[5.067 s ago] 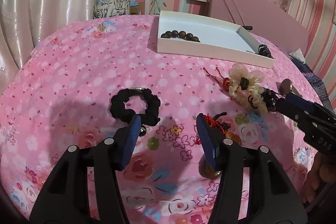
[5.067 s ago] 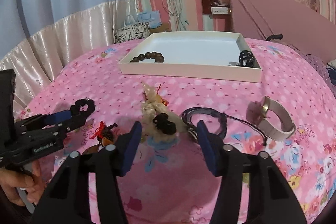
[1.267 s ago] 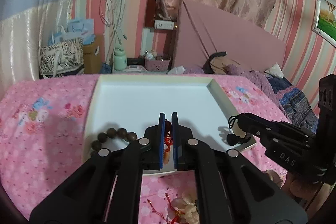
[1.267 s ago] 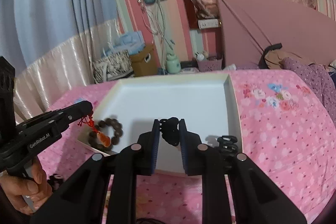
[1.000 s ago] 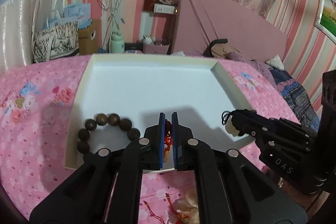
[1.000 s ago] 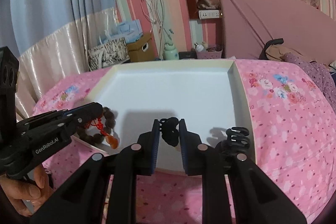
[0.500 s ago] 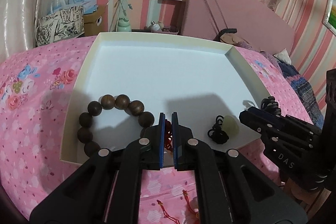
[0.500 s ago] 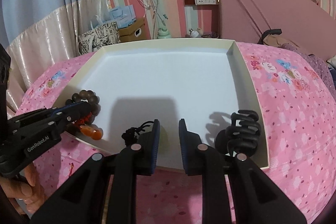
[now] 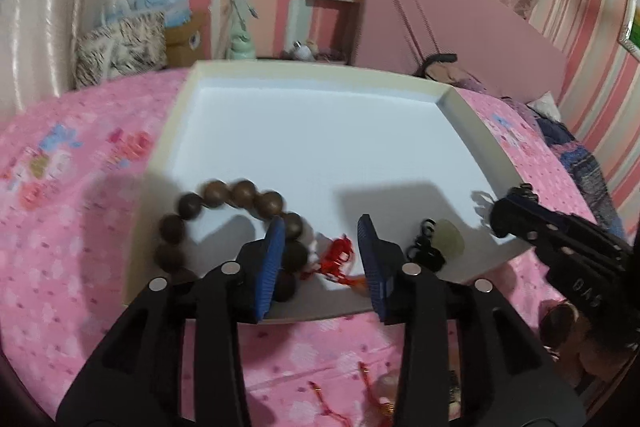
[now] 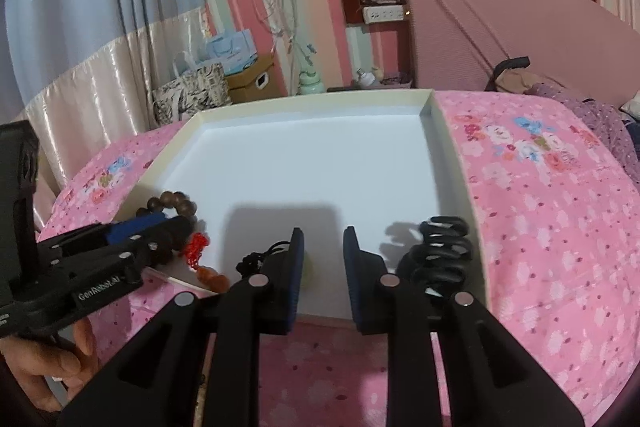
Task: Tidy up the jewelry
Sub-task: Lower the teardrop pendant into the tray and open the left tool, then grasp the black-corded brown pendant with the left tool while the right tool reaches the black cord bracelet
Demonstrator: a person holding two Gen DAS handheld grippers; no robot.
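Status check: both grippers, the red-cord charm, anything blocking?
Left gripper opening, red-cord charm loose between its jaws in white tray. Right gripper open, empty. Nothing blocking.

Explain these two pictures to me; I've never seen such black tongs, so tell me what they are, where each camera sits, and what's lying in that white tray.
No robot is here: a person holds a two-finger tool in each hand, each with a camera looking along its fingers. One picture comes from the left hand-held gripper, the other from the right hand-held gripper; each also shows the other tool at its edge.

Both reach over the near edge of a white tray on a pink flowered bedspread. In the tray lie a brown bead bracelet, a red-tasselled charm, a pale charm on black cord and a black hair claw.

The left jaws are opening, with the red charm lying loose between them. The right jaws stand apart, holding nothing. More trinkets wait on the bedspread in front of the tray.
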